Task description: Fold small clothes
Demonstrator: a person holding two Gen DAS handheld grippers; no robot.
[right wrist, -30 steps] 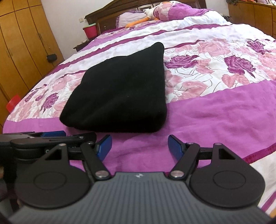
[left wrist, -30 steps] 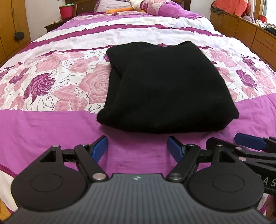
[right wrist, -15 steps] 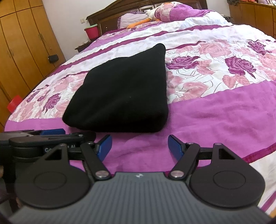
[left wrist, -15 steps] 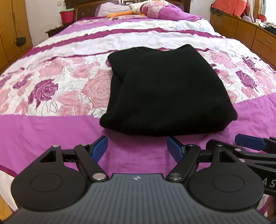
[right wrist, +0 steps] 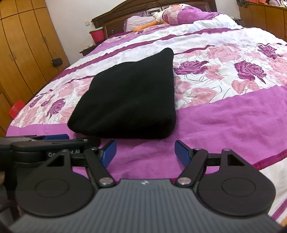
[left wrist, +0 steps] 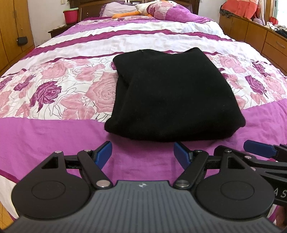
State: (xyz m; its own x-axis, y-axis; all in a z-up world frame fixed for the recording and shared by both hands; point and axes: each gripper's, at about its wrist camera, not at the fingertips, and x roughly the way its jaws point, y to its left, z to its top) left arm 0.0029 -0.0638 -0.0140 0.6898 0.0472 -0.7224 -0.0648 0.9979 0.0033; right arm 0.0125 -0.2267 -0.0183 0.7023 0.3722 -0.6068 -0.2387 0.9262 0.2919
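A black garment (left wrist: 172,96) lies folded into a thick rectangle on the bed's purple and floral cover (left wrist: 53,132); it also shows in the right wrist view (right wrist: 129,102). My left gripper (left wrist: 143,152) is open and empty, a short way in front of the garment's near edge. My right gripper (right wrist: 145,150) is open and empty, just in front of the garment's near right corner. The right gripper's blue fingertip (left wrist: 258,146) shows at the right of the left wrist view. The left gripper's blue fingertip (right wrist: 56,137) shows at the left of the right wrist view.
Pillows and a stuffed toy (left wrist: 143,9) lie at the headboard end. A red bucket (left wrist: 70,16) stands on a bedside table. Wooden wardrobes (right wrist: 23,53) line the left side and wooden drawers (left wrist: 260,37) the right.
Both grippers have drawn back and risen slightly from the garment, which now looks a bit farther away. The garment has not moved. Both grippers stay open.
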